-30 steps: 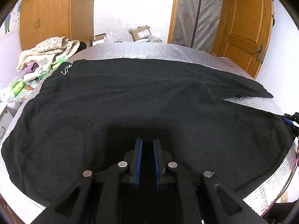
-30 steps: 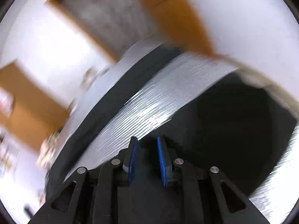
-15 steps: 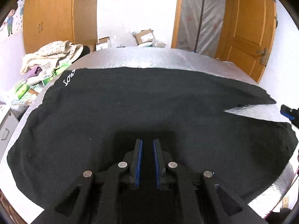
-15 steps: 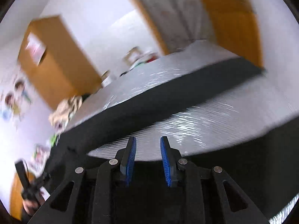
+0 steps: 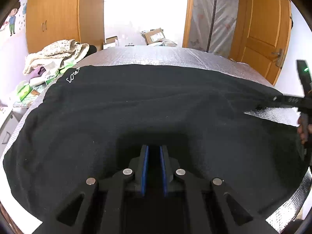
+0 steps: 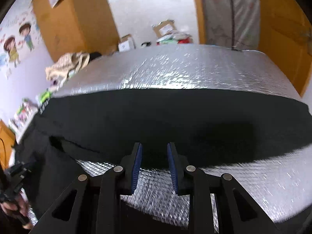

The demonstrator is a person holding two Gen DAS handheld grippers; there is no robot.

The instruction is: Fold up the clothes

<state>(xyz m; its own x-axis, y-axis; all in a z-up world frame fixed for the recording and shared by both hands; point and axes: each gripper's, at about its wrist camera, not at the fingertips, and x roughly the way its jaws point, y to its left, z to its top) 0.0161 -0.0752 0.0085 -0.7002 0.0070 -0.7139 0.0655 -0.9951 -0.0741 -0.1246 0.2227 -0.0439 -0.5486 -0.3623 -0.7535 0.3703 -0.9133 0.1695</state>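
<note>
Black garment (image 5: 136, 120) lies flat on the silver mat (image 5: 156, 56), long axis left-right (white lettering at far left). My left gripper (image 5: 154, 167) is nearly together, fabric between pads unclear; my right gripper (image 6: 154, 167), seen closely only in its own view, stands apart, empty.

Looking like a room in a home: wooden wardrobe (image 5: 52, 15) and panelled wooden door (image 5: 267, 29) lining the walls, cartoon children stickers (image 6: 17, 41) decorating one wall, crumpled laundry (image 5: 56, 52) piling up, cardboard boxes (image 5: 155, 36) sitting behind a foil-covered table (image 5: 165, 56).
</note>
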